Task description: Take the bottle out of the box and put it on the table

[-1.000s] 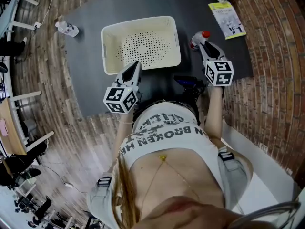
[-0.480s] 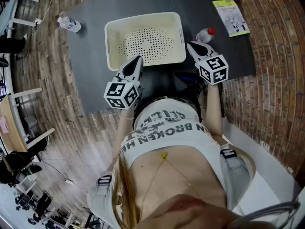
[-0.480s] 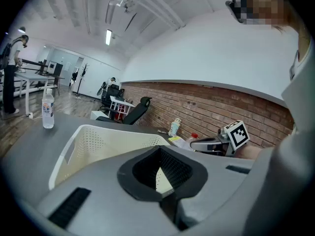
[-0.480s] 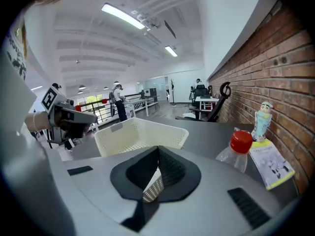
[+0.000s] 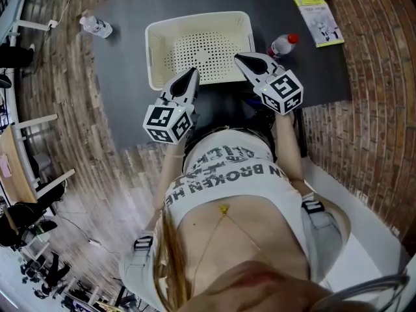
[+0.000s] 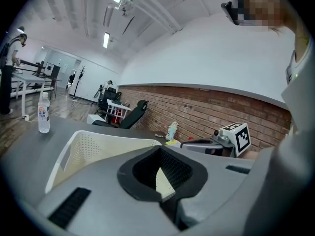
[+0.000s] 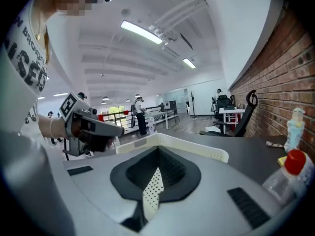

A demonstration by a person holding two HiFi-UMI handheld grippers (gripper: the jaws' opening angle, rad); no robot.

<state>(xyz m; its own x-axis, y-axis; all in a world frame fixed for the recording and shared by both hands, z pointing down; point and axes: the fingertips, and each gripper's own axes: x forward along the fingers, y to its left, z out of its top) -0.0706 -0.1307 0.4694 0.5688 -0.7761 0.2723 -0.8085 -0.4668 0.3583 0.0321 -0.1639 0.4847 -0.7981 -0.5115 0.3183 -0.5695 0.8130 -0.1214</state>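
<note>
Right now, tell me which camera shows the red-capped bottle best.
The head view: the red-capped bottle shows whole, on the table just right of the box. The right gripper view has the bottle close but cut by the picture's edge. In the left gripper view I cannot pick it out.

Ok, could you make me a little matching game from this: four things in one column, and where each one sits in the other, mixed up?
Things:
1. cream basket
2. red-capped bottle
3. yellow-green leaflet
4. clear bottle

Places:
A. at the far-left edge of the table
B. in the middle of the table, empty
C. just to the right of the cream basket
D. at the table's right end, beyond the red-capped bottle

Pairs: 1-B, 2-C, 3-D, 4-A.
</note>
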